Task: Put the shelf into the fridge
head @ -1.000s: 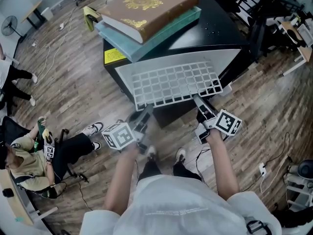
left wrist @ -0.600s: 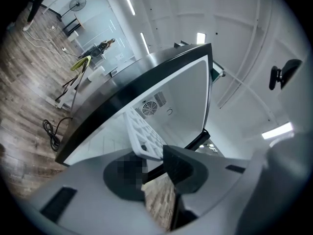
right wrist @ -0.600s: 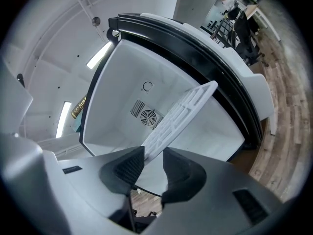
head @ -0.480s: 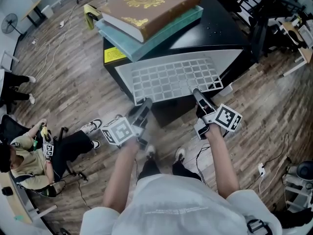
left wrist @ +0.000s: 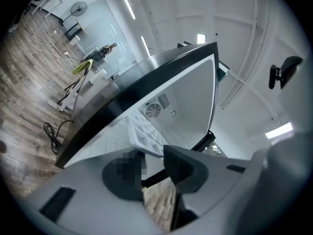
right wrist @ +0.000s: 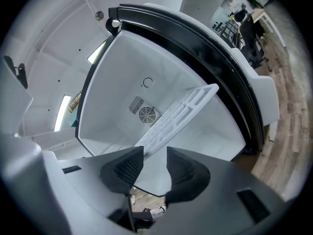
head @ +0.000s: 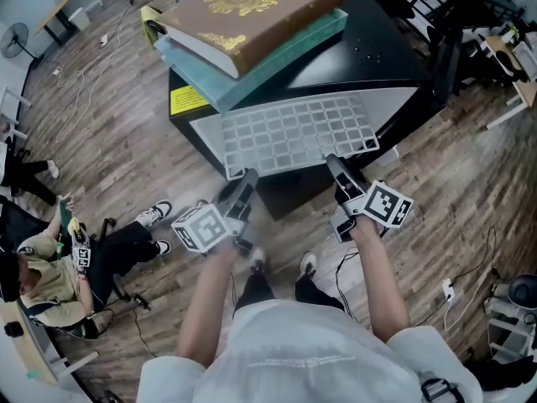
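Two changes noted, both at the jaws. My left gripper (left wrist: pixel 154 163) has just been closing its jaws part-way, yet they stand apart. The near corner of the shelf (head: pixel 294 137) lies just ahead of their tips and nothing is pinched. My right gripper (right wrist: pixel 155 160) has just been opening its jaws to nearly full. The shelf's front edge lies at their tips, with the pads clear of it.

The shelf itself sits much as it did a second ago, its back part inside the fridge (head: pixel 377 53) and its front rows projecting from the opening. Judgement: the hold is let go, and a push on the front edge remains.

Contents: the fridge holds only the shelf. Its walls are bare, with a fan vent (right wrist: pixel 145 114) at the back. On top of the fridge, a brown book (head: pixel 243 11) lies on a teal book (head: pixel 281 57).
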A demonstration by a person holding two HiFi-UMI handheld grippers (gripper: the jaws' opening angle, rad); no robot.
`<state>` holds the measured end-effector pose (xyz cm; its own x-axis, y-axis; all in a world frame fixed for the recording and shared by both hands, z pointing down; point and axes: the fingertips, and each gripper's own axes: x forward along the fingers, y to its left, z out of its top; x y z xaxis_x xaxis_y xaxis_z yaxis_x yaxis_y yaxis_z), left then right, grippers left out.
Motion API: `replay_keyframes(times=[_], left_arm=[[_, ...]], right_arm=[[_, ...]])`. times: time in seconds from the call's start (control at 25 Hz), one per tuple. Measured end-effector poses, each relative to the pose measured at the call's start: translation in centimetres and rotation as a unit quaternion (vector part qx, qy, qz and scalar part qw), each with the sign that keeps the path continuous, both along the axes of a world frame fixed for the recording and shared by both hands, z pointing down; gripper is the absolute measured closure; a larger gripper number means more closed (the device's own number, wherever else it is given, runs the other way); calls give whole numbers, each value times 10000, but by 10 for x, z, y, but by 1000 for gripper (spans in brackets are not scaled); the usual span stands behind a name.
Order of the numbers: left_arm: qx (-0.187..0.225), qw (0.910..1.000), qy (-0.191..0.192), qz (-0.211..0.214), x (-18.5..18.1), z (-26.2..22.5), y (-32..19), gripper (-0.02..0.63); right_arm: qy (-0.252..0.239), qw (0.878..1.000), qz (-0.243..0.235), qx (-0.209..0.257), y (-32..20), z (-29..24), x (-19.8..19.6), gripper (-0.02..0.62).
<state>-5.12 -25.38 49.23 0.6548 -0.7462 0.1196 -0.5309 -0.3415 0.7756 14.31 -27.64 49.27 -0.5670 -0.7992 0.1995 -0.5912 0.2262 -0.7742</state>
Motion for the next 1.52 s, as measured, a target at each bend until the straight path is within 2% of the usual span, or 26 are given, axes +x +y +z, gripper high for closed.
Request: replay_keyframes(times=[0.12,0.28,0.4,0.6,1.0,1.52], left_arm=[[34,9999,-105,120,5,4,9,500],[11,10000,27,-9,4,2,7,500],[-41,9999,-54,-94,5,2,5,506],[-77,9998,-82,-176,4,1,-2,506],[-167,9979,-43,-623,-1,0,-33,508],[-156,9964,174,-819,-3,0,-50,514]], right_arm=[[137,9999,-90,-33,11,7,1,454],[103,9999,27,105,8,-1,7,457],[306,9995,78,99,2,-3,7,480],[261,9995,166,9,-5,-3,7,483],[337,9992,177,-99,-37,-3,1,485],[373,9992,111,-59,-53,-3,-2,485]])
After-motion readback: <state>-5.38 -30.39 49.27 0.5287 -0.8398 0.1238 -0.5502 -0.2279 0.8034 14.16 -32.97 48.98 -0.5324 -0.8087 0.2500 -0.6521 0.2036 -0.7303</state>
